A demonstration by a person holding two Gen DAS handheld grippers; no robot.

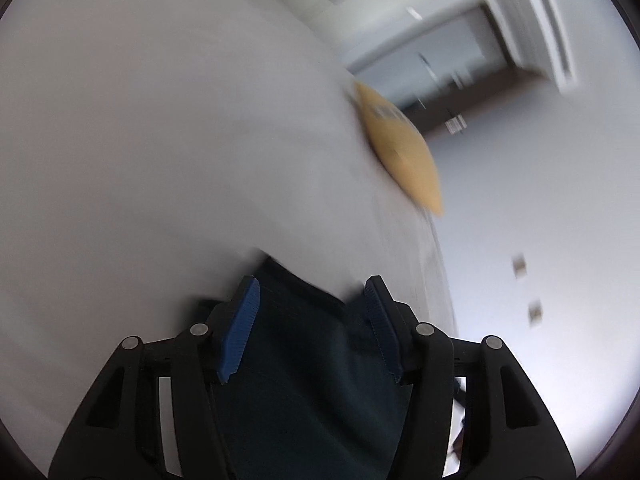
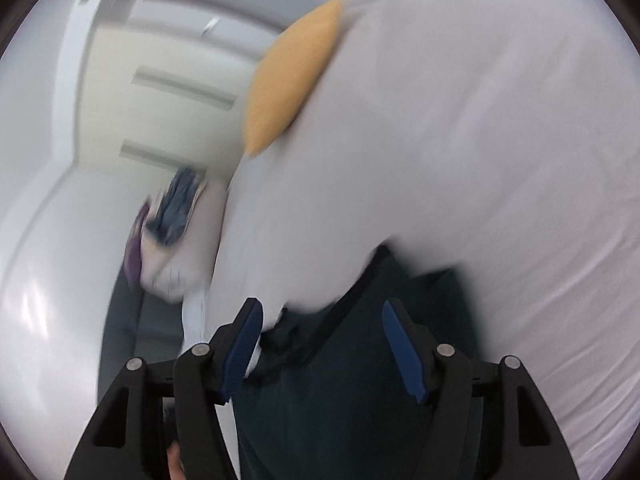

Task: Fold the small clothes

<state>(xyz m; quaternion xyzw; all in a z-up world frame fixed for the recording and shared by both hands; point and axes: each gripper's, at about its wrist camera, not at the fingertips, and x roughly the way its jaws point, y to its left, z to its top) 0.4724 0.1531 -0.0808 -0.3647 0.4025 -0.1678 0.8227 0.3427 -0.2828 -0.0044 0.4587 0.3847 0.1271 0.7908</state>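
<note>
**Both grippers open over the dark garment**

I have the left gripper [image 1: 312, 328] and the right gripper [image 2: 322, 344] with their blue ribbed pads spread apart, pressing on nothing. The dark navy fabric garment [image 1: 304, 380] lies on the white bed sheet [image 1: 140, 140] directly under and between both sets of jaws. I judge it light, limp and prone to slumping, so I would pinch it at a hemmed edge or corner, where the cloth is doubled. A flat mustard-yellow folded cloth [image 2: 292, 76] sits farther off near the sheet's edge. Motion blur smears everything; I cannot tell what kind of garment this is, where its edges run, or what the bluish bundle [image 2: 176, 208] beyond the bed is.
</note>
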